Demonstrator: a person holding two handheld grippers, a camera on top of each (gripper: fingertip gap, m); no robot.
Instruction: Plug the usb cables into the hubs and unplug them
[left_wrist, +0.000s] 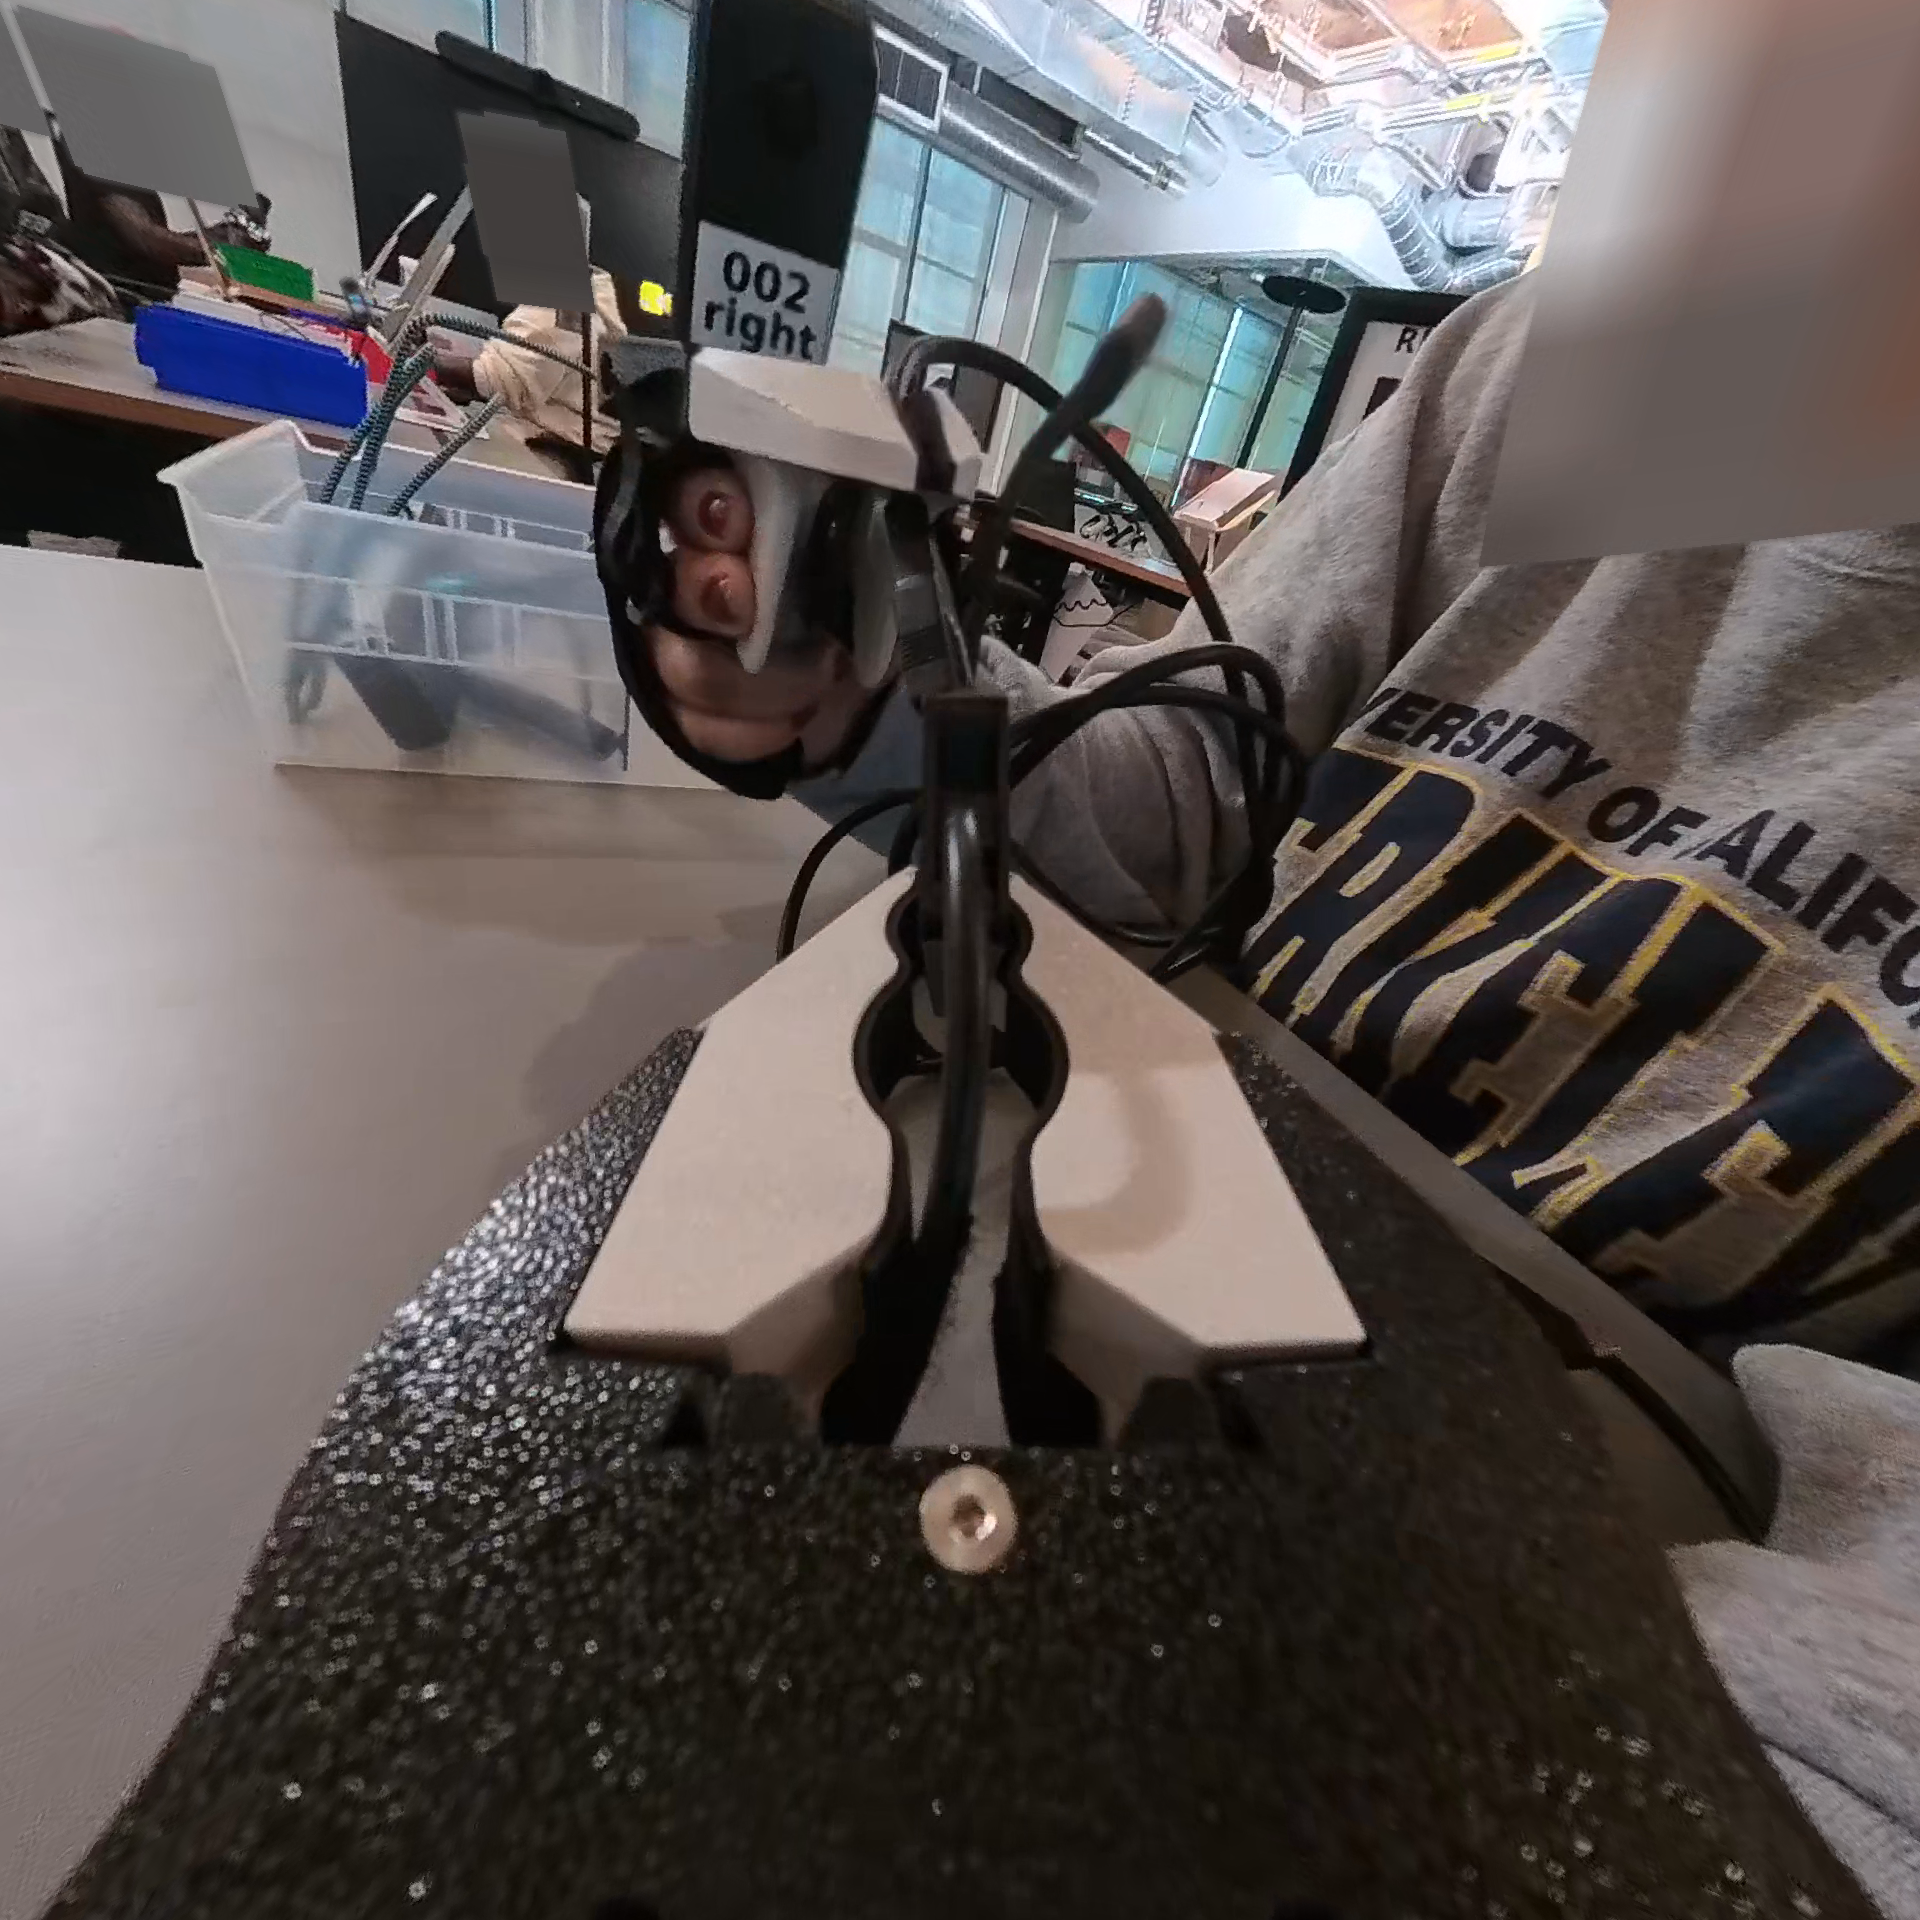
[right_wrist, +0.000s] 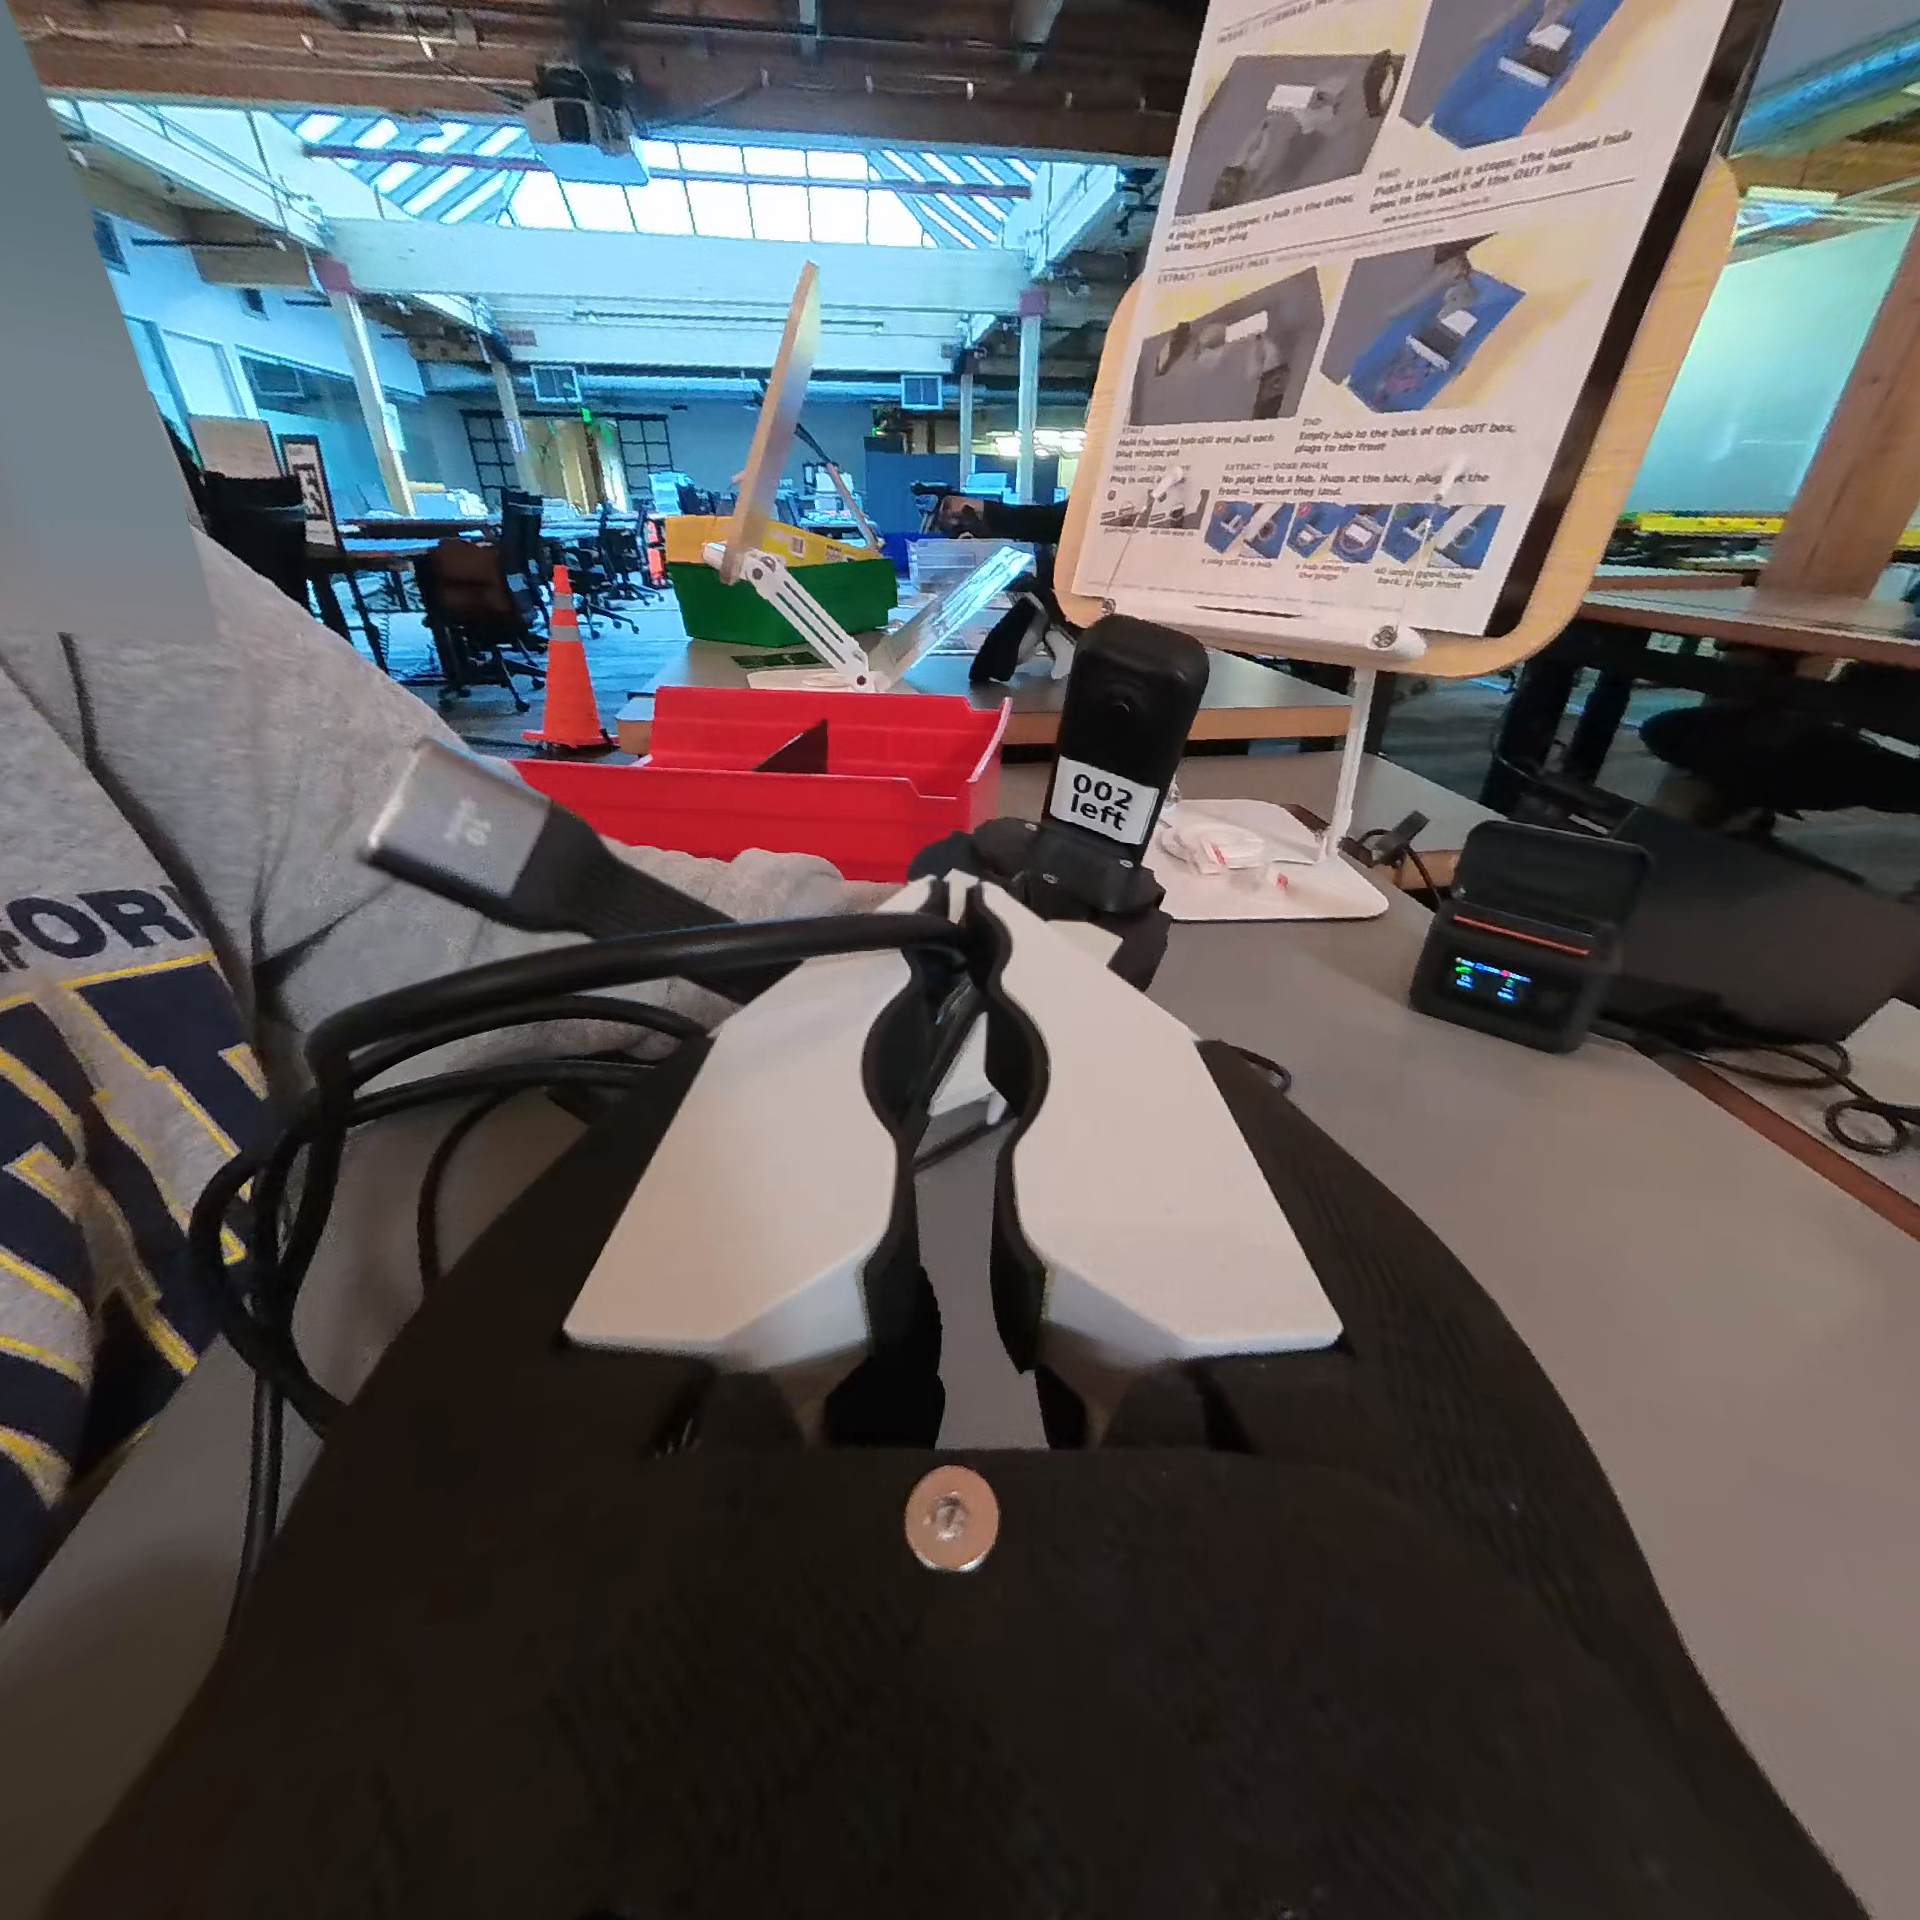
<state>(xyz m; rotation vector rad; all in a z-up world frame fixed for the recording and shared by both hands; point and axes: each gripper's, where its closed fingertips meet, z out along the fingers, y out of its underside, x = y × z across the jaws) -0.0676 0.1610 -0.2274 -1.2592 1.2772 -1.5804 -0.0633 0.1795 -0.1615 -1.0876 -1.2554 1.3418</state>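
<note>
- The black usb cable (left_wrist: 961, 997) is pinched between the white fingers of my left gripper (left_wrist: 961, 914); its plug end stands just past the tips.
- My right gripper (right_wrist: 961, 935) is clenched on the same coiled cable. A grey metal connector (right_wrist: 457, 831) sticks up free to its left.
- The two grippers face each other almost nose to nose above the grey table (left_wrist: 260, 935), close to my sweatshirt.
- I judge this is mid-handover or aligning a plug. Next I need a hub in reach.
- No hub is plainly visible. The contact point is hidden by fingers and cable loops.
- The clear bin (left_wrist: 416, 613) holds blurred cables. The red bin (right_wrist: 831, 779) is mostly hidden.
</note>
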